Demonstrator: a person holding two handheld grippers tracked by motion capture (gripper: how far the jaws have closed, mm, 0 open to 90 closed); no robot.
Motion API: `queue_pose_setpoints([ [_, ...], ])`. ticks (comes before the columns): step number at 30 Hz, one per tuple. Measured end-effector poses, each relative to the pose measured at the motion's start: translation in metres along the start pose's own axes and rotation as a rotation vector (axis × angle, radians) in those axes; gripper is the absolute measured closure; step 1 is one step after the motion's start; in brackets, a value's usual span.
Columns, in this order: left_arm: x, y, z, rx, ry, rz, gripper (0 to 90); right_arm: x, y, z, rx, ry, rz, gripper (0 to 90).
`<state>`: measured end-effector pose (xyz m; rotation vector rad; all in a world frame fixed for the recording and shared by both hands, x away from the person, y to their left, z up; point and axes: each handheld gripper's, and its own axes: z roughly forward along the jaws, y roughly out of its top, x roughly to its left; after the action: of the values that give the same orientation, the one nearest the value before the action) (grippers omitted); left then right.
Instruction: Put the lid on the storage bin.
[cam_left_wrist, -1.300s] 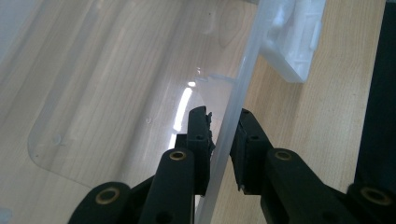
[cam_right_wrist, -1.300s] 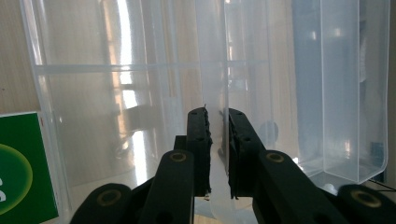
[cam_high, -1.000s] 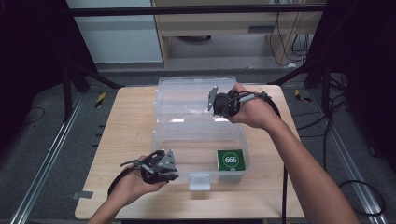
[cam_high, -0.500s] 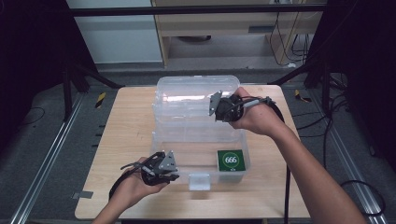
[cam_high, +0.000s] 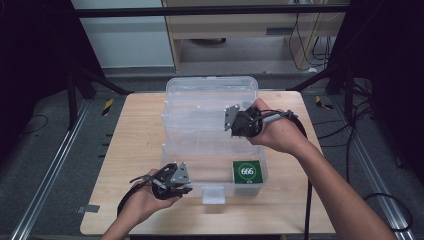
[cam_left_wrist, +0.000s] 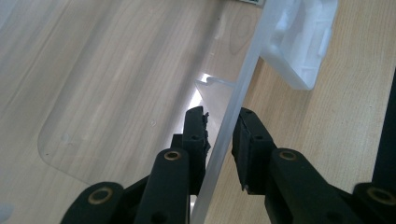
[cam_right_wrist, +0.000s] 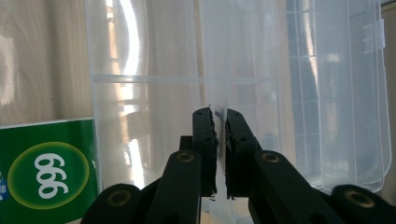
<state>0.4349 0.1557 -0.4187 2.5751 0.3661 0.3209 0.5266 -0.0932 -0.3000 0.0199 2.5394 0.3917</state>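
Here's the clear plastic box (cam_high: 212, 150) sitting in the middle of the wooden table (cam_high: 130, 150), its lid (cam_high: 212, 95) swung open toward the far side. The left tool (cam_high: 172, 181) is down at the box's near left corner, and in the left gripper view its jaws stand a little apart, straddling the box's thin clear wall (cam_left_wrist: 233, 116), one jaw inside and one outside; whether they actually press the wall, I cannot tell. The white latch (cam_left_wrist: 301, 42) hangs just ahead and to the right of that tool, on the outer face of the wall.

Over to the right tool (cam_high: 239, 121), held at the box's far right side. In the right gripper view its jaws are drawn close on a thin clear edge of the box (cam_right_wrist: 219, 112), pinching it between them. A green card (cam_right_wrist: 46, 172) marked 666 lies on the box floor to the left of that tool; from above it sits in the near right corner (cam_high: 247, 171), between the two tools and closer to the right hand's side.
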Motion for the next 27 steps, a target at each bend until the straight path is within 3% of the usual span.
queue_pose_setpoints([
  [8,-0.002,-0.001,0.0,-0.007,0.011,-0.005,74.6,0.005,0.0,-0.002,-0.015,-0.017,-0.008,84.7],
  [16,-0.003,-0.002,0.001,-0.015,0.024,-0.008,73.9,0.019,-0.003,-0.01,-0.05,-0.033,-0.003,84.2],
  [18,-0.003,-0.002,0.001,-0.015,0.025,-0.006,73.8,0.025,-0.004,-0.012,-0.057,-0.046,-0.027,83.8],
  [27,-0.005,-0.002,0.001,-0.015,0.038,-0.006,73.2,0.037,-0.005,-0.016,-0.074,-0.067,-0.014,83.8],
])
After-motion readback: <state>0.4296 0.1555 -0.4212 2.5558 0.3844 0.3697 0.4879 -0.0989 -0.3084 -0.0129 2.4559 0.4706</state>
